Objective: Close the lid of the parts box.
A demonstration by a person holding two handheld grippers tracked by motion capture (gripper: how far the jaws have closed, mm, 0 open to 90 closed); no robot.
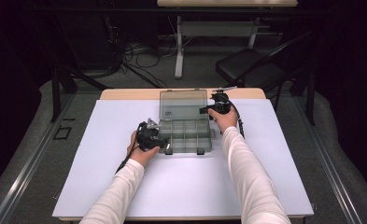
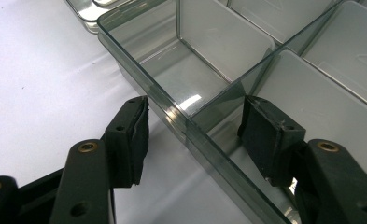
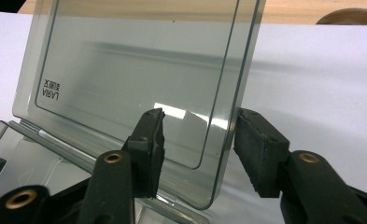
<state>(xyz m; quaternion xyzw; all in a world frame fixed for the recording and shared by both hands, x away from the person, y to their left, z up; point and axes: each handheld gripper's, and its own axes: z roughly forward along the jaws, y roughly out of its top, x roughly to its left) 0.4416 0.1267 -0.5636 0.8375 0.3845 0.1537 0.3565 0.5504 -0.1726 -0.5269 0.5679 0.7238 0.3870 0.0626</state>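
Observation:
A clear smoky plastic organizer box (image 1: 186,136) with several empty compartments sits on the white sheet, its lid (image 1: 183,103) standing up at the back. My left gripper (image 1: 165,144) is at the box's front left corner. In the left gripper view its jaws (image 2: 197,135) straddle the box's side wall (image 2: 162,100), one pad outside and one inside a compartment, both clear of the wall. My right gripper (image 1: 204,110) is at the lid's right edge. Its jaws (image 3: 202,142) stand on either side of the lid (image 3: 139,70), open, without pressing it.
The white sheet (image 1: 195,186) covers the table, with a wooden strip (image 1: 125,94) bare at the far edge. Two latches (image 1: 168,150) hang at the box's front. A black chair (image 1: 249,65) and floor cables lie beyond the table.

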